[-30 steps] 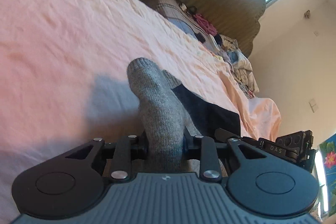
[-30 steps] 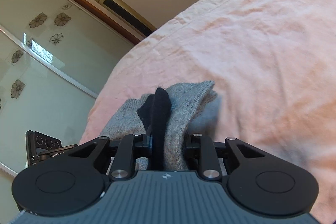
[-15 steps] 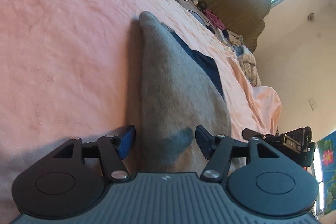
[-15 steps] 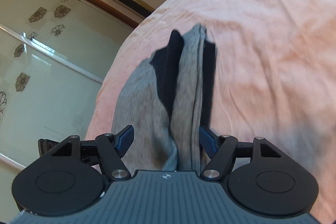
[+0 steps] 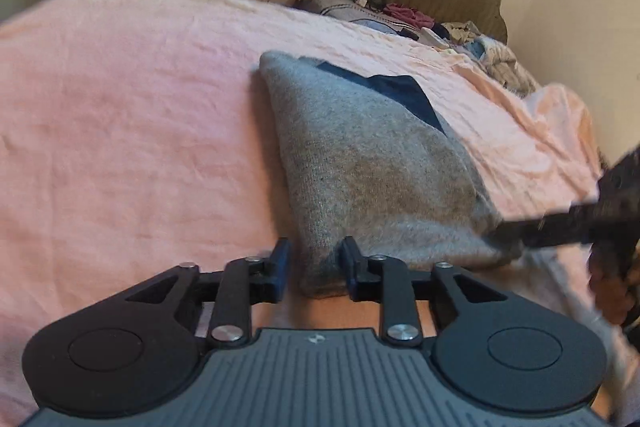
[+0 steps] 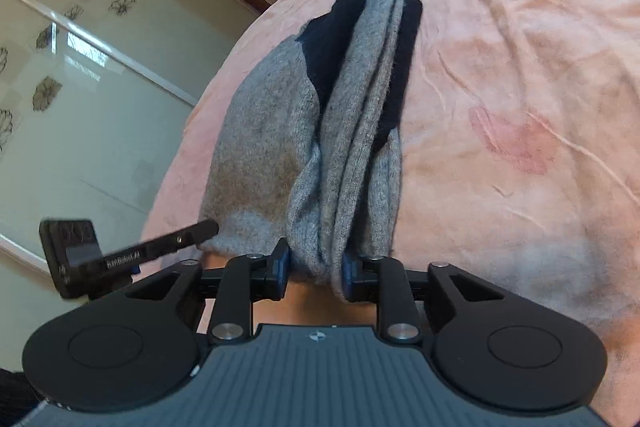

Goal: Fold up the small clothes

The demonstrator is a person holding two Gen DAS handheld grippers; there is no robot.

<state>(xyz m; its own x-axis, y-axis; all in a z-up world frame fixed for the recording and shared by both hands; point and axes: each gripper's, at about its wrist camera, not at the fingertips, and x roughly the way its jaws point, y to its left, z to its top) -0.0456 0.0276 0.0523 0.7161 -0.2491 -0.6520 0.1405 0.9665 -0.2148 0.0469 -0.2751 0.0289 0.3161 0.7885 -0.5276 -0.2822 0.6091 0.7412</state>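
white lettering on the black bar of the left gripper (image 6: 132,253), seen from the right wrist, reads roughly "genrobot.ai"; it is blurred. nothing else is legible.

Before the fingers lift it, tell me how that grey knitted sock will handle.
The grey knitted sock with dark toe is probably floppy: it lies in soft folds on the pink bedsheet. Likely light. Its fuzzy knit should grip, not slip.

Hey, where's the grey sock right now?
The grey sock lies flat on the pink bedsheet, centre of both wrist views, its near edge between the closing left gripper and right gripper.
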